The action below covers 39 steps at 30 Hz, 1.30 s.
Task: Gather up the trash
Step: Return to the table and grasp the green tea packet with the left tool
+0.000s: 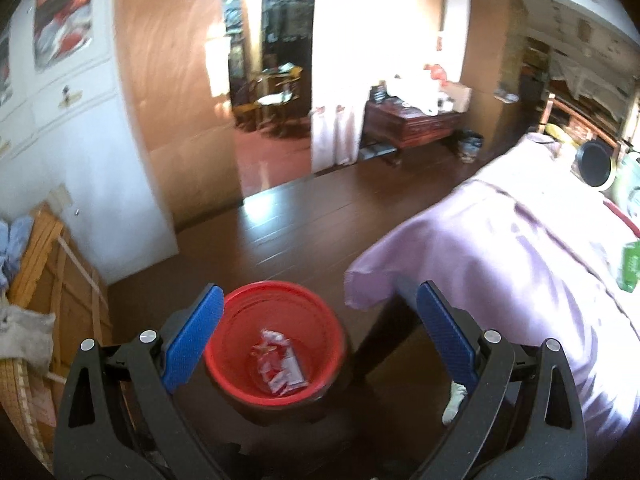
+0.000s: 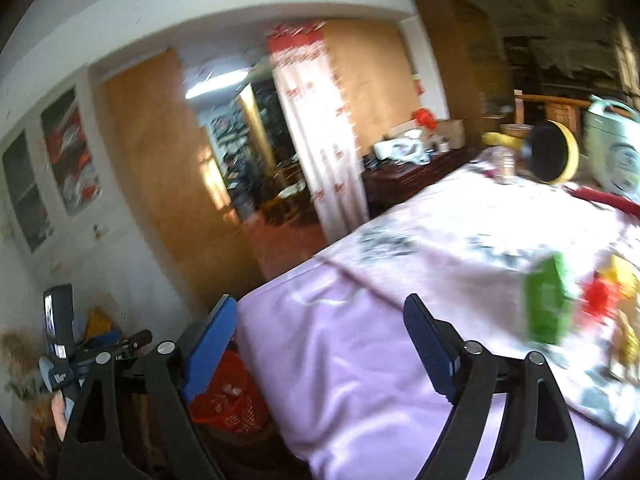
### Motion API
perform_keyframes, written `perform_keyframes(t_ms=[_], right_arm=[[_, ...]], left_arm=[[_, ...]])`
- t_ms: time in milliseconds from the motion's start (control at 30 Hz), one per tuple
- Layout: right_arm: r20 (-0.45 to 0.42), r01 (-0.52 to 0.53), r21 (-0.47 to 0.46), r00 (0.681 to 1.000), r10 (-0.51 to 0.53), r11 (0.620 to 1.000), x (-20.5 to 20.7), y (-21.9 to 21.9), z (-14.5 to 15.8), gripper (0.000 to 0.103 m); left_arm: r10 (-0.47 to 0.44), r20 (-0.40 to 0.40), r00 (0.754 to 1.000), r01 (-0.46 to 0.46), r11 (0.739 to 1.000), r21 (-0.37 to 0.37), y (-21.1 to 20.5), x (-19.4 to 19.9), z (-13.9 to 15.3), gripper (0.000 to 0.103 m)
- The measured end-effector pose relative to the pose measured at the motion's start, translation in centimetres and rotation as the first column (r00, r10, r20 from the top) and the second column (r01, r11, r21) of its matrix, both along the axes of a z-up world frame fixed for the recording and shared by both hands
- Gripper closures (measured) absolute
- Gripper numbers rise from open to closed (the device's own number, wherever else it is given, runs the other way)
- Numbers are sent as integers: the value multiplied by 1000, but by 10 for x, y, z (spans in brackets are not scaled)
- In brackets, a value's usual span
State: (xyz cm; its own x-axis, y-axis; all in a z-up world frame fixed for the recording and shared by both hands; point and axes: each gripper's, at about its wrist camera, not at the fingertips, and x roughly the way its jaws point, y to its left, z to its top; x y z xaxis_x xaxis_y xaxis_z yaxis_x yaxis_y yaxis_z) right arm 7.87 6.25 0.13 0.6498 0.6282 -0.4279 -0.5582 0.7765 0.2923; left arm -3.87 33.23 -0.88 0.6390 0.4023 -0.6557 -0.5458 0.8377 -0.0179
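Both claws gape empty, left claw (image 1: 320,316) above red bucket (image 1: 276,344); wrapper print unreadable

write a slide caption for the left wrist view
Open left gripper above a round red plastic bucket holding a red-and-white wrapper.

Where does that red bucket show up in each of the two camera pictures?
Left wrist view: the red bucket sits low in the middle, between the open fingers, with red-and-white wrappers inside.
Right wrist view: the bucket is at lower left, partly hidden behind the left blue finger pad.
Shared landmark: the lilac tablecloth beside the bucket.
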Motion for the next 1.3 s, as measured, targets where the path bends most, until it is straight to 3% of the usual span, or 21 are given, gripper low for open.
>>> perform_keyframes(t_ms=[233,367,500,600,733,867,1000,1167,1300], right_arm=[[-4,205,71,979,-205,976,-12,-112,4,17],[-4,322,98,946,-323,942,-27,-169,5,13],[6,442,70,896,-443,894,-30,-220,4,10],[-22,528,57,849,-528,847,-22,-261,-2,9],[-82,584,62,811,-579,809,-6,-304,-9,9],[-110,602,67,797,-594,795,15,-324,-10,9],[-102,606,72,795,-598,792,30,-331,-19,9],[-226,577,83,805,-548,813,46,-344,-47,9],[-300,580,98,792,-531,809,51,-355,-58,9]], left_arm=[[-160,16,987,159,987,29,-74,27,19,9],[-299,-1,954,299,952,64,-133,52,25,8],[-421,-24,907,421,903,81,-185,85,24,7],[-513,-47,857,515,854,70,-224,117,19,7],[-609,-80,789,614,786,73,-277,160,9,7],[-656,-92,749,662,747,65,-317,197,9,7],[-702,-103,704,707,707,10,-346,229,8,7],[-715,-130,687,722,692,6,-375,260,-2,7],[-697,-121,707,701,713,-9,-378,282,-8,7]])
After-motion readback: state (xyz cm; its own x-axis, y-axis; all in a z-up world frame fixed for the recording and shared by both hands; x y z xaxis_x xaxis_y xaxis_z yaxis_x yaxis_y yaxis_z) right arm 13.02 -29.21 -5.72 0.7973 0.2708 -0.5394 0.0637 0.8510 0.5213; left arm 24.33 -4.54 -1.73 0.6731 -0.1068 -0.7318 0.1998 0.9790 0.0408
